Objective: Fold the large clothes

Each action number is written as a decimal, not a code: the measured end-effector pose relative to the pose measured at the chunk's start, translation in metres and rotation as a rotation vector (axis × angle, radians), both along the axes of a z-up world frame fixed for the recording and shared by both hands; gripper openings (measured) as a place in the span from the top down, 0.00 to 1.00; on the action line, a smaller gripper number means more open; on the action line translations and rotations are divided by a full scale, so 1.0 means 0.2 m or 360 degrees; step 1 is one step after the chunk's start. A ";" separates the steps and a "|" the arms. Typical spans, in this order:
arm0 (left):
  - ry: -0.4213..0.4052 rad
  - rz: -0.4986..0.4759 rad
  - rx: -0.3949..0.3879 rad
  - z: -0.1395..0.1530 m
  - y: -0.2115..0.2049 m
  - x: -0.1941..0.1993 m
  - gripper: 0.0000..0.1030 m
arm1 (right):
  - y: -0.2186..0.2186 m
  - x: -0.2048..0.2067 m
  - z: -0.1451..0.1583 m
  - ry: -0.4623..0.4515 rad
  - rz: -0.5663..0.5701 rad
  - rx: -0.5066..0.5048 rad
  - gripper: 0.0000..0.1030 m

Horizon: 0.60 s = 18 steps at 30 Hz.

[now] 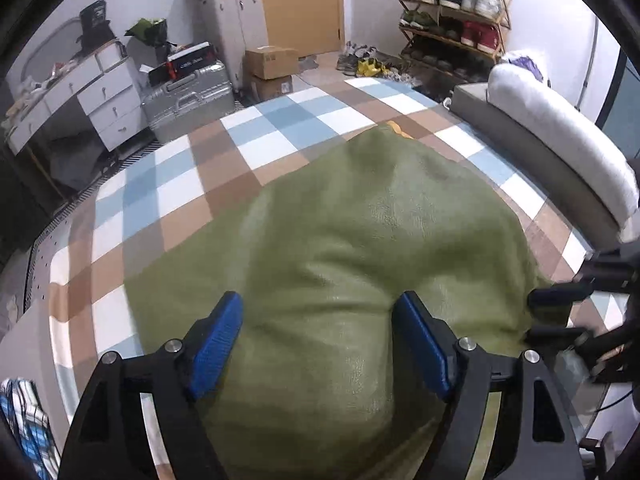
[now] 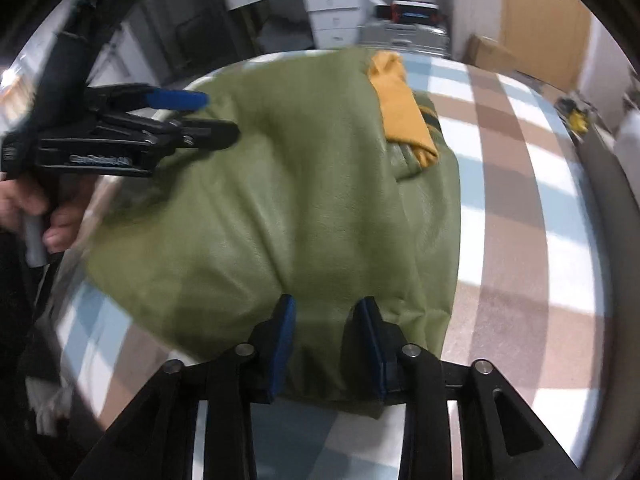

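An olive green leather-like jacket (image 1: 360,248) lies folded in a bundle on the checked bed cover (image 1: 168,200). In the right wrist view the jacket (image 2: 288,200) shows a yellow lining (image 2: 404,112) at its far end. My left gripper (image 1: 320,320) is open, its blue pads wide apart just over the near edge of the jacket; it also shows in the right wrist view (image 2: 208,116). My right gripper (image 2: 326,320) is open, its jaws either side of the jacket's near edge without closing on it; it also shows in the left wrist view (image 1: 560,316).
A grey and white bolster (image 1: 560,152) lies along the bed's right side. Beyond the bed are a shoe rack (image 1: 456,20), cardboard boxes (image 1: 272,68), suitcases (image 1: 188,100) and a white drawer desk (image 1: 100,100). A checked cloth (image 1: 24,420) lies at lower left.
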<state>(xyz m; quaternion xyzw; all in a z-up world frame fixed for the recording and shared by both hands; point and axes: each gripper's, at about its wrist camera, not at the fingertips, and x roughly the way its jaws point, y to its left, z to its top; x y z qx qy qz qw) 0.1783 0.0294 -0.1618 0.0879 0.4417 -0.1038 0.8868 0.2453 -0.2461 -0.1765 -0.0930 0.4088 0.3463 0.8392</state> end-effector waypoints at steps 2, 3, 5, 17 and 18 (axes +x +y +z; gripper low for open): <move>-0.0008 0.0017 -0.0012 0.04 0.02 -0.07 0.26 | -0.08 0.01 0.04 -0.0009 -0.0055 0.0094 0.69; -0.0023 0.0023 -0.0032 0.06 0.03 -0.10 0.27 | -0.12 0.01 0.04 -0.0010 -0.0104 0.0125 0.69; 0.0002 0.0032 -0.0086 0.06 0.05 -0.18 0.27 | -0.13 0.04 -0.06 0.0094 -0.0136 0.0127 0.68; -0.0033 0.0066 0.0049 -0.15 -0.09 -0.36 0.24 | 0.01 -0.16 -0.05 -0.0128 -0.0017 0.0127 0.66; -0.0042 0.0076 0.0064 -0.15 -0.10 -0.36 0.24 | 0.06 -0.16 -0.10 -0.0124 -0.0026 0.0065 0.63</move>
